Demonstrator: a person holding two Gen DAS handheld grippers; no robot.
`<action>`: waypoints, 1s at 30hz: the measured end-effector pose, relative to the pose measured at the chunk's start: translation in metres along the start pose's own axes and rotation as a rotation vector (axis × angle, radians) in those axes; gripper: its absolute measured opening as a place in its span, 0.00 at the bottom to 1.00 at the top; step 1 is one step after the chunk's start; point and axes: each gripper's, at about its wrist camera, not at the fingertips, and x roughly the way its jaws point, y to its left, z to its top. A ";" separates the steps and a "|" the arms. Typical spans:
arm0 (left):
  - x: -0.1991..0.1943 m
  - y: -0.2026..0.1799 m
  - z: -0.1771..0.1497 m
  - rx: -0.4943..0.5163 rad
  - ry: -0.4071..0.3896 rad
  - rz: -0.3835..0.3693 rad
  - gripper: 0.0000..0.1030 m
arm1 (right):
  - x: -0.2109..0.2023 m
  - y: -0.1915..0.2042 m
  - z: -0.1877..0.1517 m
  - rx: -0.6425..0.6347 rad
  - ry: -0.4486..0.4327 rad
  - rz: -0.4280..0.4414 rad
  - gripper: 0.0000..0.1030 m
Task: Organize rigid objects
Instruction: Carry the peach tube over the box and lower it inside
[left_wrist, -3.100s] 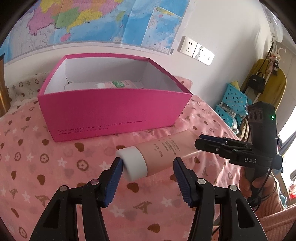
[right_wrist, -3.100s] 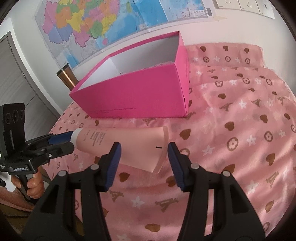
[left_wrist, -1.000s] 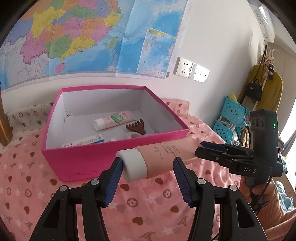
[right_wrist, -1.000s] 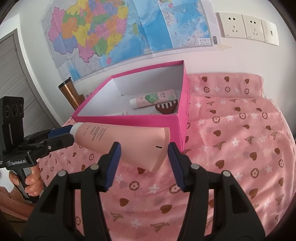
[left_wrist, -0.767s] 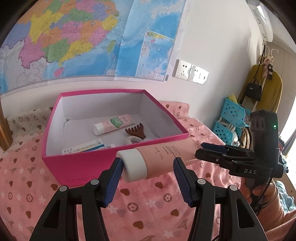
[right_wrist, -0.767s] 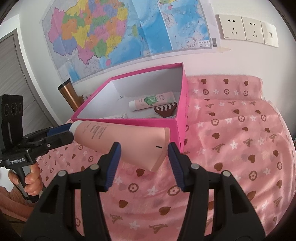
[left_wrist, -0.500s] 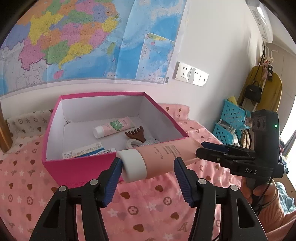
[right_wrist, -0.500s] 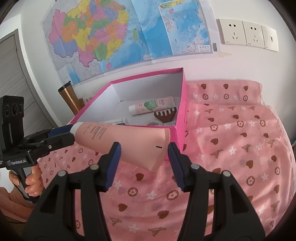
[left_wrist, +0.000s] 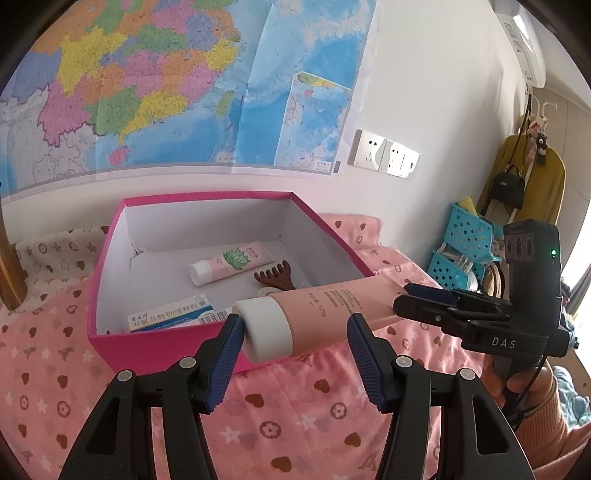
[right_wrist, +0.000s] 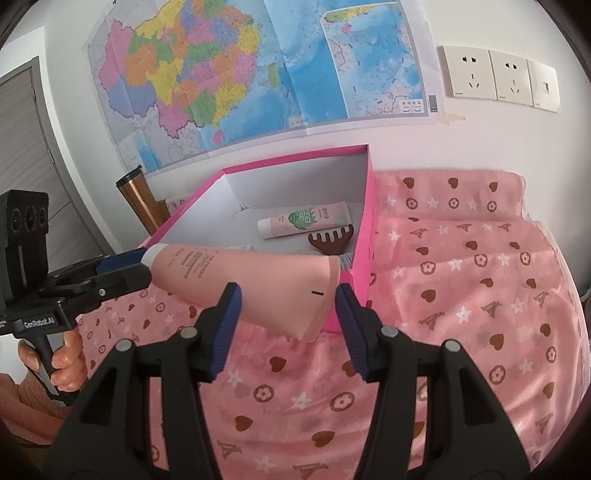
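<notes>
Tube (left_wrist: 317, 314) is now up off the bed (right_wrist: 461, 295), level w/ the box (left_wrist: 110, 295) front rim, left gripper (left_wrist: 295, 336) pinching the cap, right gripper (right_wrist: 288, 306) pinching the crimped end, so I reckon it's abt ready to go in.

left claw (left_wrist: 295, 345): black arms, ribbed blue pads, silver screws | right claw (right_wrist: 288, 314): same build, body marked "DAS", green LED | sleeve (left_wrist: 546, 432): pink knit

Two tubes (left_wrist: 325, 302), one box (left_wrist: 166, 347), one comb (left_wrist: 275, 278).
</notes>
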 end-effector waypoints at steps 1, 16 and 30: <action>0.000 0.000 0.000 0.001 -0.001 0.003 0.57 | 0.000 0.000 0.000 0.000 -0.001 0.001 0.54; 0.008 0.002 0.008 0.000 -0.004 0.018 0.57 | 0.004 -0.002 0.008 -0.003 -0.009 0.001 0.54; 0.010 0.005 0.014 0.002 -0.013 0.025 0.57 | 0.007 -0.001 0.016 -0.018 -0.017 -0.004 0.55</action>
